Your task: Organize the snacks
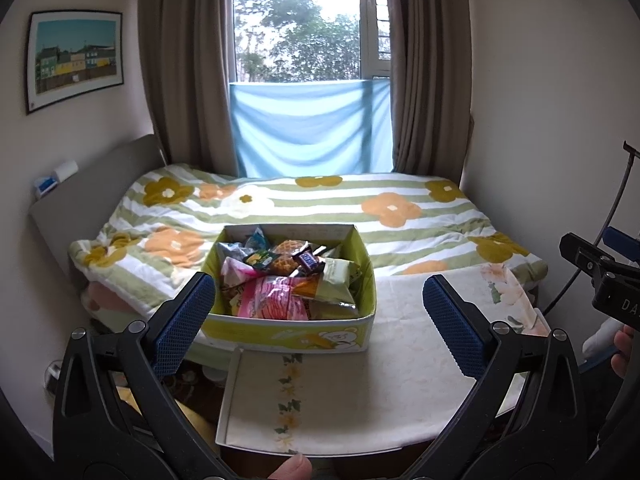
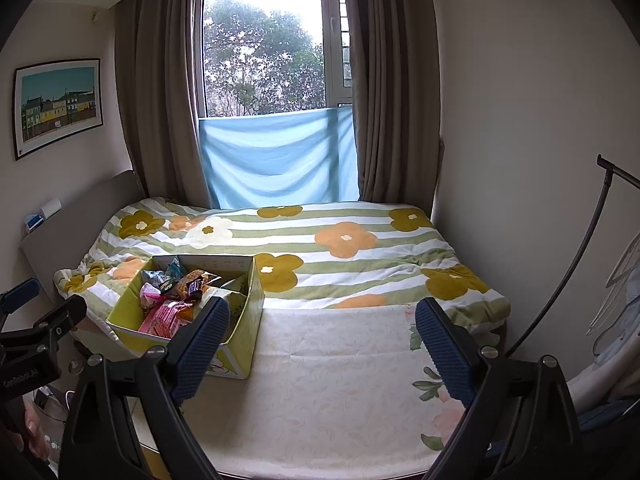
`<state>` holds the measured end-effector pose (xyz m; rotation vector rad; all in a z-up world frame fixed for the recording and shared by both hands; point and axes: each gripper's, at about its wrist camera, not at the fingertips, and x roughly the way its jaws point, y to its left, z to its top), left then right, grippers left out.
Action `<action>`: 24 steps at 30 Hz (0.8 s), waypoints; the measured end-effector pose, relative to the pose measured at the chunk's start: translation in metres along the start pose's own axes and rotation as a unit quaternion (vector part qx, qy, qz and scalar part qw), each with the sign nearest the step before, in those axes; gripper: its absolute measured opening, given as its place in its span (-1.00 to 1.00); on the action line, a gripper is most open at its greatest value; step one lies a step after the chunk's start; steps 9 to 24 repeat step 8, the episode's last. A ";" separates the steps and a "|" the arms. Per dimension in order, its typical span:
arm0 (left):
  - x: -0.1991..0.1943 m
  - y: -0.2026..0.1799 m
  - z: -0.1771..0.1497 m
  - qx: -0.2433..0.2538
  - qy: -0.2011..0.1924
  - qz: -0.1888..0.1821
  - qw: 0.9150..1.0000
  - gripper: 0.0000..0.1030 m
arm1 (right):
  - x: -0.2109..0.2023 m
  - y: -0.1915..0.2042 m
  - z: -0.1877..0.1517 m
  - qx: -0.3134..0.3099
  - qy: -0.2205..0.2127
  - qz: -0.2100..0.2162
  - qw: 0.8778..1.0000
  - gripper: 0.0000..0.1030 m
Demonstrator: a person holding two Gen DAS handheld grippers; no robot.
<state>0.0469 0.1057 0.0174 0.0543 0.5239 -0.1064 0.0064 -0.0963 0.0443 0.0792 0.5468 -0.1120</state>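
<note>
A yellow-green cardboard box [image 1: 288, 334] stands on the bed's pale sheet, full of several snack packets [image 1: 288, 280]: pink, green, orange and dark wrappers. My left gripper [image 1: 320, 312] is open and empty, its blue pads either side of the box, held back from it. A flat white lid or panel [image 1: 304, 396] with a flower strip lies in front of the box. My right gripper [image 2: 320, 344] is open and empty, to the right of the box [image 2: 240, 344], over the bare sheet. The snacks also show in the right wrist view [image 2: 176, 300].
A flowered green-striped quilt [image 1: 400, 208] covers the far half of the bed. The headboard [image 1: 80, 184] is at the left, a wall at the right. A thin black stand [image 2: 560, 280] and hangers are at the far right. The floor lies below the bed's near edge.
</note>
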 end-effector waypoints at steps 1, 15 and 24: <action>0.000 0.000 0.000 0.000 -0.002 0.000 1.000 1.00 | 0.000 0.000 0.000 0.000 0.000 0.000 1.000 0.80; 0.007 0.003 0.003 0.004 -0.009 0.003 1.000 1.00 | 0.005 0.003 0.000 -0.001 0.007 0.001 1.000 0.80; 0.007 0.003 0.003 0.004 -0.009 0.003 1.000 1.00 | 0.005 0.003 0.000 -0.001 0.007 0.001 1.000 0.80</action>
